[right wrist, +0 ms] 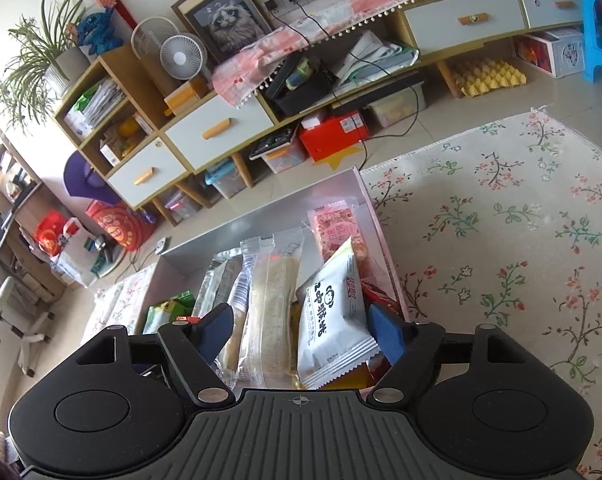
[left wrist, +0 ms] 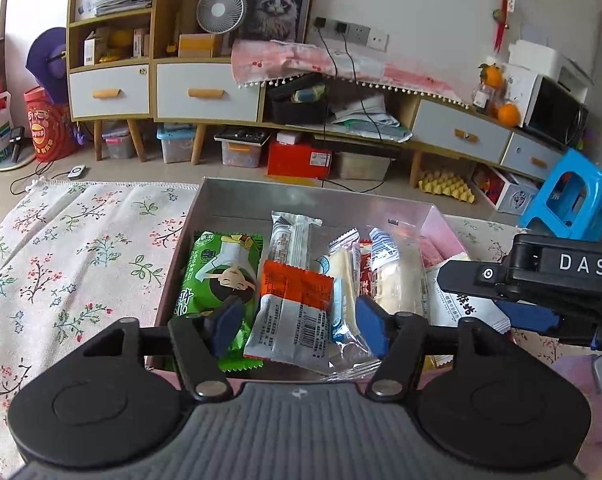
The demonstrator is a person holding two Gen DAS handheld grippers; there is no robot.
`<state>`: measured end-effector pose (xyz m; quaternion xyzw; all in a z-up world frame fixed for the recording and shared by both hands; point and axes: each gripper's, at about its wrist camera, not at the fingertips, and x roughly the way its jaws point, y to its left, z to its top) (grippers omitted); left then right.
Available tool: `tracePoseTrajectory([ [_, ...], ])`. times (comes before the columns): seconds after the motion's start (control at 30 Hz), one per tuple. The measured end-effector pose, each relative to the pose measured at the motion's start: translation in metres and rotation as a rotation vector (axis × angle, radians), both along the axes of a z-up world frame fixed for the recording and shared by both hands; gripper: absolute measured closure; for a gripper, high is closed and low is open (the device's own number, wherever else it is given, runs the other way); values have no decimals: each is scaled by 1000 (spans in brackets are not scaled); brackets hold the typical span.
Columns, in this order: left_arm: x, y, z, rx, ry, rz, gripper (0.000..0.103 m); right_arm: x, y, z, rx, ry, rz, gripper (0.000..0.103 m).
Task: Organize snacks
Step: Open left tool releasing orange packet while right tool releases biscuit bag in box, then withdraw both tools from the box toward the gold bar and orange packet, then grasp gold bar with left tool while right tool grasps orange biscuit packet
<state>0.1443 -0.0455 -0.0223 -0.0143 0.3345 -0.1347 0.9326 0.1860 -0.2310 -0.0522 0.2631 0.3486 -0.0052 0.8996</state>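
A grey cardboard box (left wrist: 301, 196) on the floral tablecloth holds several snack packets: a green packet (left wrist: 217, 276), an orange-and-white packet (left wrist: 293, 312), clear bread packets (left wrist: 397, 276) and a white packet with black characters (left wrist: 469, 304). My left gripper (left wrist: 299, 326) is open over the box's near edge, its jaws either side of the orange-and-white packet without touching it. My right gripper (right wrist: 301, 332) is open above the box (right wrist: 257, 220), over a clear bread packet (right wrist: 269, 312) and the white packet (right wrist: 333, 316). The right gripper also shows in the left wrist view (left wrist: 541, 276).
The floral tablecloth (left wrist: 81, 248) (right wrist: 501, 220) spreads to both sides of the box. Beyond it stand a long low cabinet (left wrist: 205, 88) with drawers, storage boxes beneath it, and a blue plastic stool (left wrist: 573, 196).
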Motion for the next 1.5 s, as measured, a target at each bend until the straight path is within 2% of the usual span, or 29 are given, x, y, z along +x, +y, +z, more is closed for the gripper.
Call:
tracePoseTrajectory([
  [0.1, -2, -2, 2, 13, 5, -4, 34, -1, 0, 3, -6, 4, -2, 27],
  [0.2, -6, -5, 6, 36, 21, 5, 22, -4, 1, 9, -13, 8, 5, 23],
  [0.33, -16, -10, 11, 64, 30, -8, 12, -9, 5, 18, -50, 30, 34, 21],
  [0.43, -25, -12, 13, 96, 38, -22, 7, -16, 9, 27, -92, 37, 69, 20],
  [0.5, -31, -12, 14, 101, 52, -32, 5, -22, 11, 33, -117, 43, 86, 16],
  [0.7, -46, -11, 17, 119, 108, -65, 1, -43, 9, 46, -150, 75, 93, 15],
  [0.9, -58, -8, 11, 177, 193, -74, 1, -65, -5, 47, -174, 164, 35, 15],
  [1.17, -82, -3, -8, 168, 309, -146, 3, -92, -12, 39, -258, 238, 57, 15],
  [1.37, -100, -11, -18, 180, 359, -195, 10, -106, -10, 31, -255, 290, 118, 15],
  [1.5, -108, -22, -26, 188, 379, -210, 25, -118, -2, 24, -284, 336, 185, 15],
])
